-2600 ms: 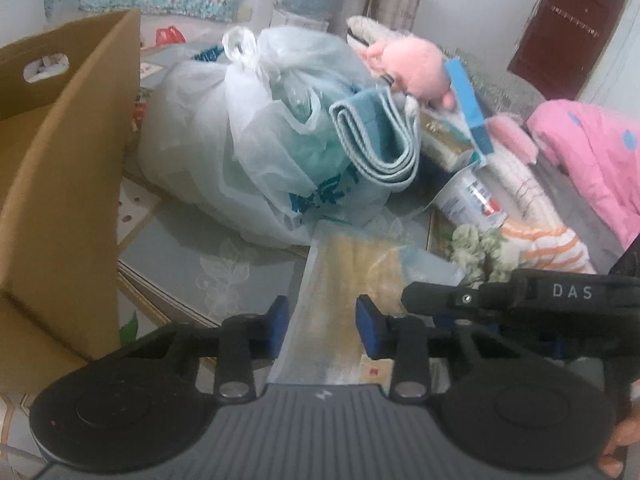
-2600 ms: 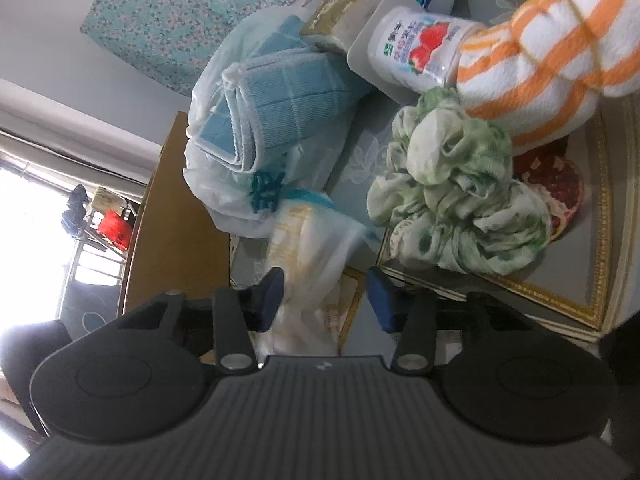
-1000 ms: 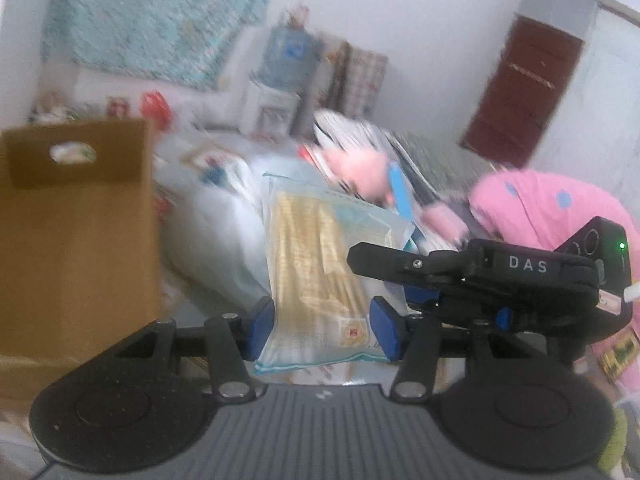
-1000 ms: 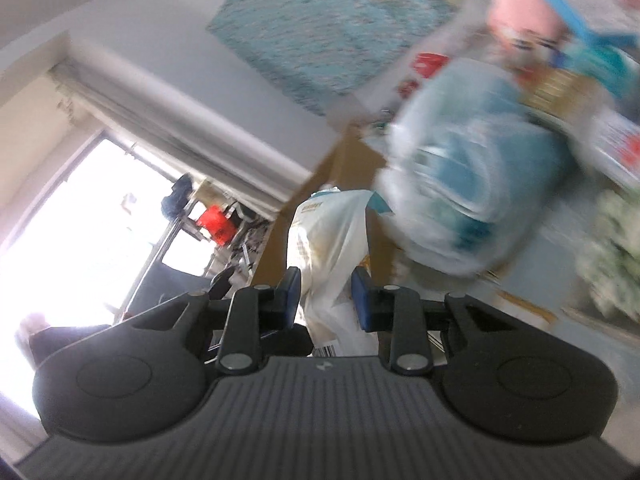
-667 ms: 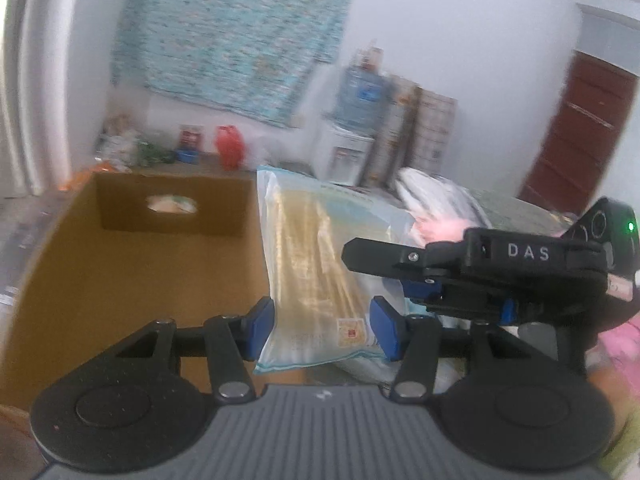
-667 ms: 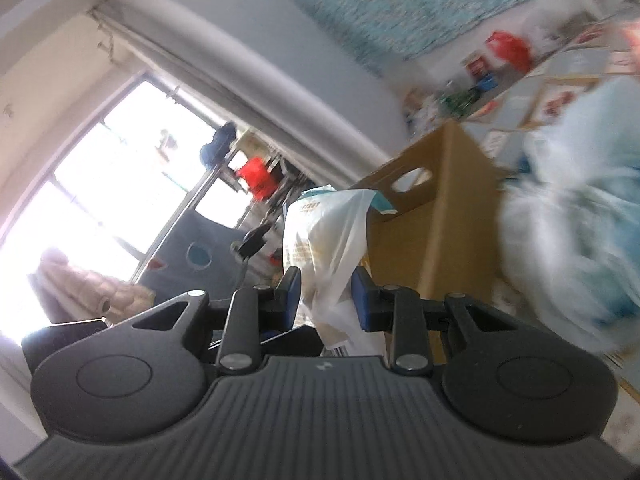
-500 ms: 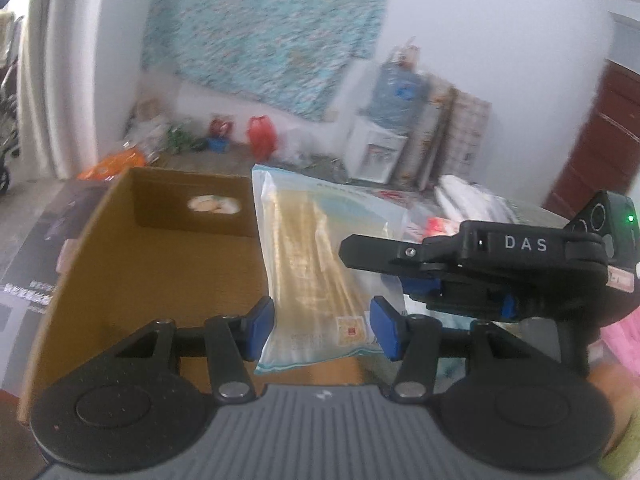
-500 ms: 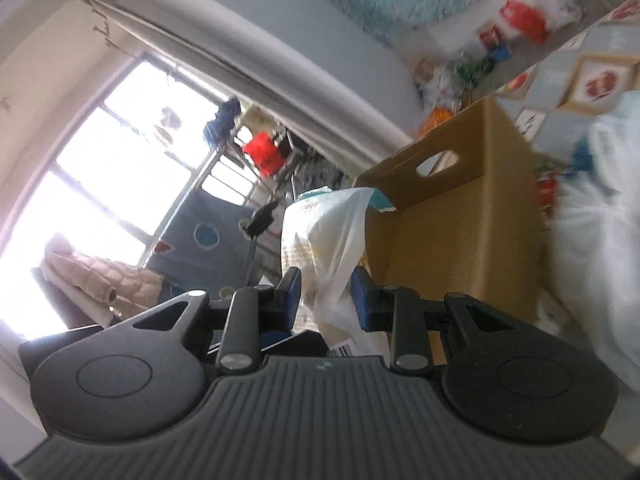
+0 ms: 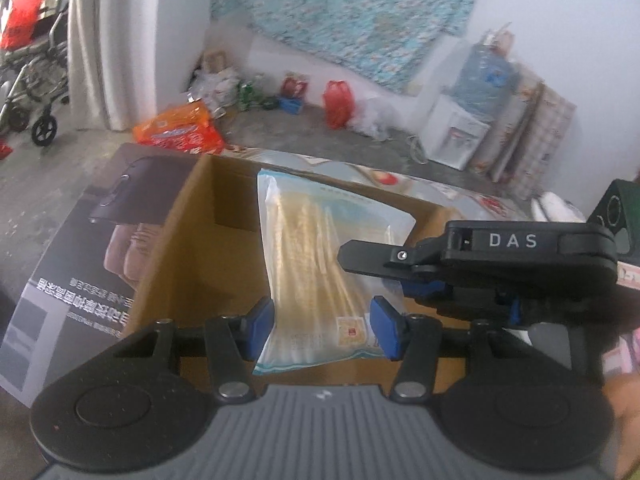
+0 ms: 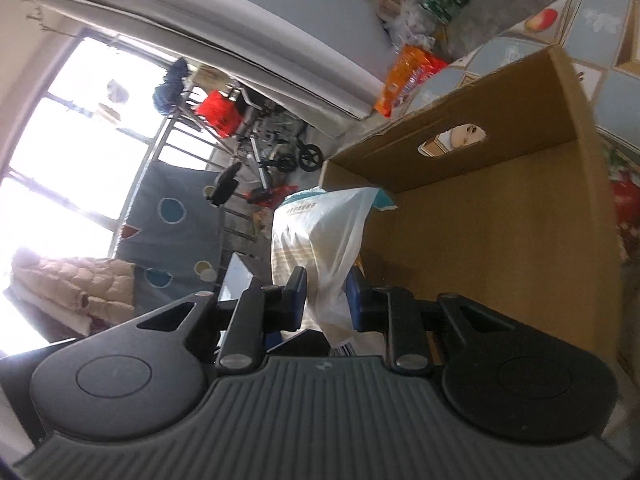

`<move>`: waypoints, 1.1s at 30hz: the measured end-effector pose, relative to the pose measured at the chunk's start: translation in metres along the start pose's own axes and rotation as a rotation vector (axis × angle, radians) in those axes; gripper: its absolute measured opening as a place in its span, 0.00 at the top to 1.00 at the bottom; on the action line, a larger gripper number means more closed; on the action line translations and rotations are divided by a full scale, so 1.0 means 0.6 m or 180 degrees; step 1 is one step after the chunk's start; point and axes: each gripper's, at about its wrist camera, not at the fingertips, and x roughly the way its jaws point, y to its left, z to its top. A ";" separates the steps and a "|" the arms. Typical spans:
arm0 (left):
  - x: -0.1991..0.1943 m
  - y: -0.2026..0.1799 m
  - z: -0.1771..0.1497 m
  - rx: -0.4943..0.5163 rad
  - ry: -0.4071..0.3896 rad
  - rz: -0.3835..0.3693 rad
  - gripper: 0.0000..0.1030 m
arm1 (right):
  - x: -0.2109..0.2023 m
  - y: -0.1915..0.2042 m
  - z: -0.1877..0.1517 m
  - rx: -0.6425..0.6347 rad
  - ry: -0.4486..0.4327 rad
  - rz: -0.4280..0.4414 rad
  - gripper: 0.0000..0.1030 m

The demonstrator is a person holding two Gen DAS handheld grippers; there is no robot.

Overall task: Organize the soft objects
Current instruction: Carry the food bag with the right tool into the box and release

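Note:
A clear plastic packet with a yellowish folded cloth inside hangs over the open cardboard box. My left gripper is shut on the packet's lower end, a blue pad on each side. From the right, my right gripper, marked DAS, pinches the packet's side edge. In the right wrist view the packet runs up between the jaws of the right gripper, which are closing on it, in front of the box. No object shows inside the box.
The box stands on a dark printed flat carton on the patterned tabletop. Beyond are an orange bag on the floor, a water dispenser, a wheelchair and a bright window.
Both grippers have carried the packet away from the pile of bags and across to above the cardboard box. The box's inside now fills the view behind the packet.

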 end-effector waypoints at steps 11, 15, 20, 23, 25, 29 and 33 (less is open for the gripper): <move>0.061 0.048 0.035 -0.0251 -0.0028 0.0328 0.42 | 0.153 -0.075 0.060 0.0607 0.0086 -0.0422 0.83; 0.053 0.057 0.030 -0.0274 -0.0064 0.0353 0.42 | 0.206 -0.112 0.063 0.0817 0.0142 -0.0609 0.83; 0.031 0.060 0.023 -0.0255 -0.0151 0.0315 0.42 | 0.254 -0.138 0.049 0.0920 0.0203 -0.0702 0.83; 0.022 0.059 0.020 -0.0244 -0.0198 0.0313 0.41 | 0.274 -0.141 0.041 0.0938 0.0234 -0.0571 0.83; 0.020 0.061 0.017 -0.0265 -0.0196 0.0300 0.40 | 0.282 -0.140 0.035 0.0951 0.0205 -0.0576 0.83; 0.017 0.059 0.011 -0.0270 -0.0201 0.0263 0.40 | 0.294 -0.135 0.023 0.0961 0.0194 -0.0544 0.80; 0.005 0.055 0.006 -0.0255 -0.0244 0.0262 0.34 | 0.294 -0.140 0.025 0.0930 0.0364 -0.0601 0.57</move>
